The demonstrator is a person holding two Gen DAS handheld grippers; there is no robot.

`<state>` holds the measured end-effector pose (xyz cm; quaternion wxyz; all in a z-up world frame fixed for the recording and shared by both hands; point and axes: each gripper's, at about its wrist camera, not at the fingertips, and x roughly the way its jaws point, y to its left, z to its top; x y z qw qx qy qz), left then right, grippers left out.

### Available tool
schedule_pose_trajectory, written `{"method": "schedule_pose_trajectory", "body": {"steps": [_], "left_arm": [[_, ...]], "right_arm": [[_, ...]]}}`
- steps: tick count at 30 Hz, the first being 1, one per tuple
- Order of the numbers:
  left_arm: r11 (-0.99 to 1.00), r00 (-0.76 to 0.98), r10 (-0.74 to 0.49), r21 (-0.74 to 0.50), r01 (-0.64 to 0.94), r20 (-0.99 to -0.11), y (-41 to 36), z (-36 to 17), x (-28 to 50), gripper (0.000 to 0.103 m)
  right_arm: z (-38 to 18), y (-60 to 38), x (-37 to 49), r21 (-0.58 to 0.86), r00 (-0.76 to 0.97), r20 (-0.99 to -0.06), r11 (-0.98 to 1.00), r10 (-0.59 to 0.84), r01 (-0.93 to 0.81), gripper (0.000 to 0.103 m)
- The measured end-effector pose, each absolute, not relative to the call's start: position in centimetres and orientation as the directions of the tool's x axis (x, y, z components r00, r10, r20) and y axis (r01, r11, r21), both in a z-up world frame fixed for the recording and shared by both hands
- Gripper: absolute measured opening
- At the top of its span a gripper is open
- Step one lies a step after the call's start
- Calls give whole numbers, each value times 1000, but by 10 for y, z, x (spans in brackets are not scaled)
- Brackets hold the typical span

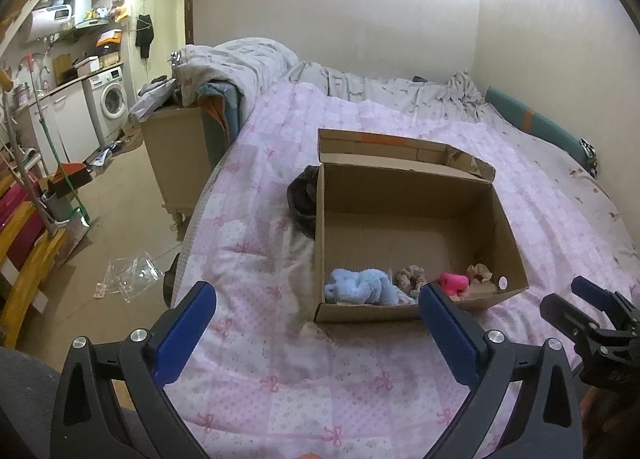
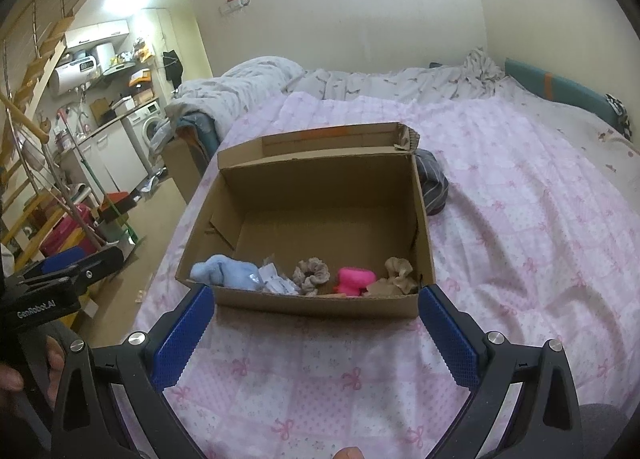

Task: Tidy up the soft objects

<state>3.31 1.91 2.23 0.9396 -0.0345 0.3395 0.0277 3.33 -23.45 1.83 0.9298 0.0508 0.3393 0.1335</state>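
An open cardboard box (image 1: 404, 191) (image 2: 320, 183) sits on the pink quilt. Along its near wall lie a light-blue fluffy cloth (image 1: 356, 286) (image 2: 224, 269), a grey-brown scrunchie (image 1: 410, 275) (image 2: 311, 273), a bright pink soft item (image 1: 454, 282) (image 2: 354, 280) and a beige scrunchie (image 1: 480, 273) (image 2: 400, 269). A white crumpled bit (image 2: 274, 279) lies beside the blue cloth. My left gripper (image 1: 316, 301) is open just short of the box, nothing between its blue pads. My right gripper (image 2: 316, 305) is open too, empty, in front of the box's near wall.
A dark striped garment (image 2: 434, 183) (image 1: 302, 199) lies against the box's far side. A rumpled grey duvet (image 1: 240, 59) is heaped at the bed's head. Left of the bed are a wooden nightstand (image 1: 176, 155), clear plastic (image 1: 128, 275) on the floor, and a kitchen corner with a washing machine (image 1: 112, 99).
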Motion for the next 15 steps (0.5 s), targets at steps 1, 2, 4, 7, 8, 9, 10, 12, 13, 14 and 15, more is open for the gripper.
{"method": "schedule_pose_trajectory", "body": {"steps": [1, 2, 4, 7, 8, 9, 10, 12, 13, 14, 15], "left_arm": [[996, 767, 26, -50, -75, -641, 20, 22, 33, 101], [996, 766, 24, -51, -74, -643, 19, 22, 33, 101], [996, 763, 20, -54, -72, -646, 19, 22, 33, 101], [997, 763, 17, -51, -66, -646, 17, 24, 34, 101], [997, 763, 13, -52, -61, -646, 16, 24, 34, 101], [997, 762, 10, -53, -58, -647, 16, 24, 34, 101], [997, 761, 6, -55, -54, -649, 16, 24, 34, 101], [997, 756, -6, -57, -42, -654, 14, 23, 34, 101], [998, 752, -7, -53, -37, -659, 13, 22, 35, 101], [998, 749, -6, -48, -35, -662, 12, 21, 36, 101], [998, 748, -5, -46, -33, -663, 12, 21, 37, 101]], "right_arm": [[18, -234, 34, 182, 733, -620, 960, 281, -213, 103], [18, -234, 34, 181, 732, -622, 960, 280, -213, 103], [17, -233, 34, 180, 729, -625, 960, 279, -213, 103], [17, -233, 34, 180, 729, -625, 961, 278, -211, 103], [17, -233, 35, 180, 730, -626, 961, 276, -209, 103], [17, -233, 35, 181, 730, -625, 961, 276, -208, 103], [17, -233, 35, 184, 730, -625, 961, 277, -208, 103], [16, -232, 37, 181, 728, -629, 962, 273, -205, 103], [16, -232, 37, 178, 727, -631, 963, 270, -203, 103], [17, -231, 37, 178, 727, -632, 963, 269, -202, 103], [17, -232, 37, 180, 727, -631, 963, 271, -202, 103]]}}
